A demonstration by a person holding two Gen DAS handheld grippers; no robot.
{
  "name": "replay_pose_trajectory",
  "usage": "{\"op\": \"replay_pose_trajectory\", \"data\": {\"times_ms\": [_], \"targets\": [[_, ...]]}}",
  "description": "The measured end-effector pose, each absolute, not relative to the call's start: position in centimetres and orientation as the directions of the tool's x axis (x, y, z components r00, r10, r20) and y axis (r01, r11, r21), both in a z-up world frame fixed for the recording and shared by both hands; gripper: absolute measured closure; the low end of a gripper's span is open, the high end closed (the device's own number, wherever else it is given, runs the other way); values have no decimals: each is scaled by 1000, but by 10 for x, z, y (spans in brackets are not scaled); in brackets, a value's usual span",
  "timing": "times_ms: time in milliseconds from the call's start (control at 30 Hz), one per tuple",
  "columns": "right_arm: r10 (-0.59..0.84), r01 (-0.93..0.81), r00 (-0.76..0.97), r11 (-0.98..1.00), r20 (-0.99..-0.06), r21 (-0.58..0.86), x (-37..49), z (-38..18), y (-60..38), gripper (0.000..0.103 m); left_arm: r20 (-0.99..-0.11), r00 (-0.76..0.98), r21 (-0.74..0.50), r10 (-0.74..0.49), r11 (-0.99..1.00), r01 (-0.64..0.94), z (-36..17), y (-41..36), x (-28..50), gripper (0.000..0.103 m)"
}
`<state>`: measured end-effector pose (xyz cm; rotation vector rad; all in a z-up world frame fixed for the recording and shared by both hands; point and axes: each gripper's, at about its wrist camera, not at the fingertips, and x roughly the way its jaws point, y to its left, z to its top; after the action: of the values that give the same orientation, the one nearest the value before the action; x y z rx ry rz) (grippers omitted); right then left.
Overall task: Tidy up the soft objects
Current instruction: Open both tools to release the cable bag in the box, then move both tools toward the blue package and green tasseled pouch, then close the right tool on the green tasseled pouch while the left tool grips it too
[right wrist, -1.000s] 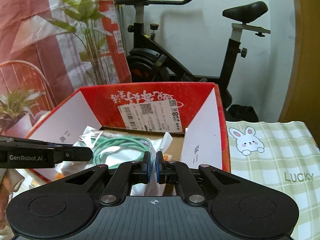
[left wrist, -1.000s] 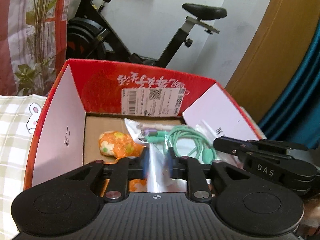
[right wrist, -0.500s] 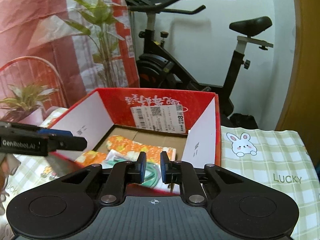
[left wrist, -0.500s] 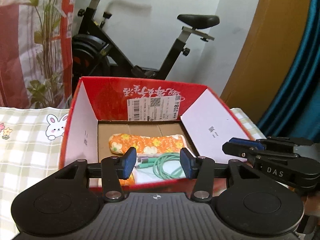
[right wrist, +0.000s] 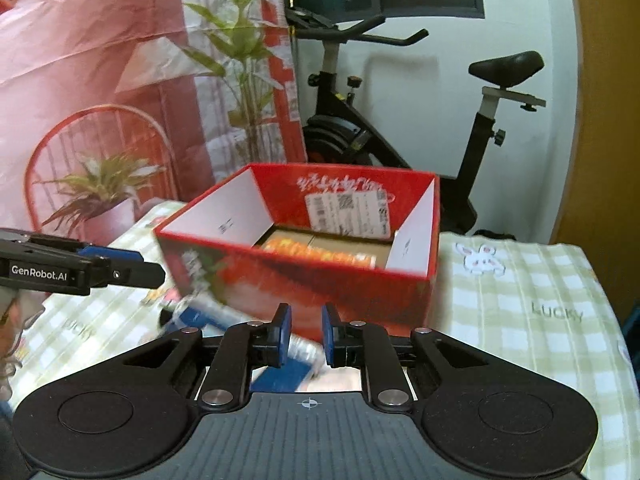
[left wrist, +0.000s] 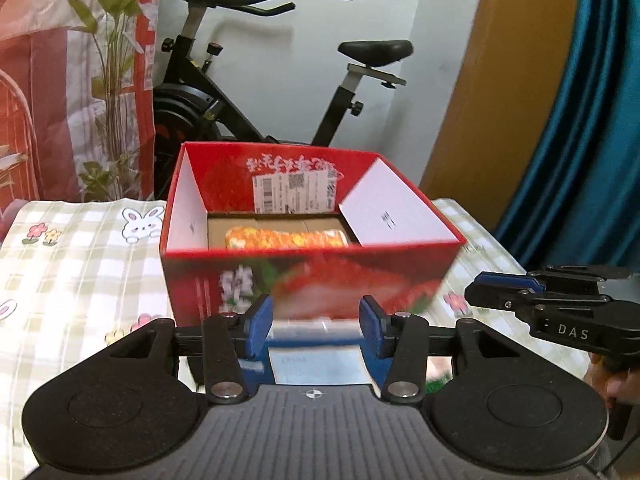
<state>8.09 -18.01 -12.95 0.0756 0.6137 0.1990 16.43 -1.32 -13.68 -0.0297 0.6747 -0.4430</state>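
Left wrist view is showing, from left to right, the checked tablecloth [left wrist: 80, 264] with its rabbit print, then the red box [left wrist: 312, 292] standing open in the middle, then the right gripper [left wrist: 504, 292] reaching in from the right edge. Inside the box an orange floral cloth [left wrist: 284, 238] is lying against the far wall, its long axis running left to right across the floor of the box. The left gripper [left wrist: 316, 328] is hovering level in front of the box's near wall, fingers spread wide and holding nothing. Directly below and between them a blue-and-white packet [left wrist: 316, 364] is lying on the table, blurred, so its exact kind is hard to tell.

Right wrist view is showing the left gripper [right wrist: 136, 270] entering from the left, then the same packet [right wrist: 256, 340] lying slantwise on the cloth, and then the right gripper [right wrist: 306, 332] hovering with its fingers parted by a narrow gap, also empty. The packet is sitting under and to the left of these fingers, its length appearing to run from upper left to lower right.

Judging from this, the packet looks like the next thing to go into the box, and the left gripper seems better placed: it is straddling the packet squarely, whereas the right one is sitting off toward one end.
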Motion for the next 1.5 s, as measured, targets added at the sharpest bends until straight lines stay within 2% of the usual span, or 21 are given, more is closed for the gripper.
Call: {"op": "replay_pose_trajectory", "data": {"times_ms": [267, 367, 433, 633, 833, 1000, 1067, 1133, 1233, 1500], "targets": [[226, -164, 739, 974, -635, 156, 30, -148, -173, 85, -634, 674, -159, -379, 917, 366, -154, -6, 119, 53], [231, -170, 712, 973, -663, 157, 15, -154, -170, 75, -649, 658, -167, -381, 916, 366, -160, -4, 107, 53], [232, -169, 693, 973, -682, 160, 9, -158, -170, 61, -657, 646, -169, -388, 911, 375, -164, -5, 100, 53], [233, -186, 622, 971, -747, 148, -13, -166, -171, 40, -674, 617, -186, -406, 902, 391, -179, -12, 85, 53], [212, -221, 552, 970, -806, 104, -28, -176, -170, 30, -697, 581, -211, -422, 894, 395, -197, -17, 82, 53], [236, -218, 481, 965, -844, 146, -32, -196, -174, 31, -707, 561, -234, -430, 891, 388, -206, -16, 83, 53], [261, -223, 461, 959, -848, 174, -31, -202, -172, 35, -709, 558, -242, -431, 892, 382, -207, -15, 84, 53], [266, -230, 453, 957, -851, 176, -29, -207, -168, 46, -709, 556, -249, -433, 892, 378, -209, -15, 84, 53], [304, -259, 454, 944, -838, 202, -20, -208, -160, 50, -706, 553, -262, -442, 889, 376, -208, -14, 84, 53], [398, -375, 446, 896, -802, 237, 15, -209, -112, 51, -701, 557, -312, -446, 894, 323, -210, -1, 86, 53]]}}
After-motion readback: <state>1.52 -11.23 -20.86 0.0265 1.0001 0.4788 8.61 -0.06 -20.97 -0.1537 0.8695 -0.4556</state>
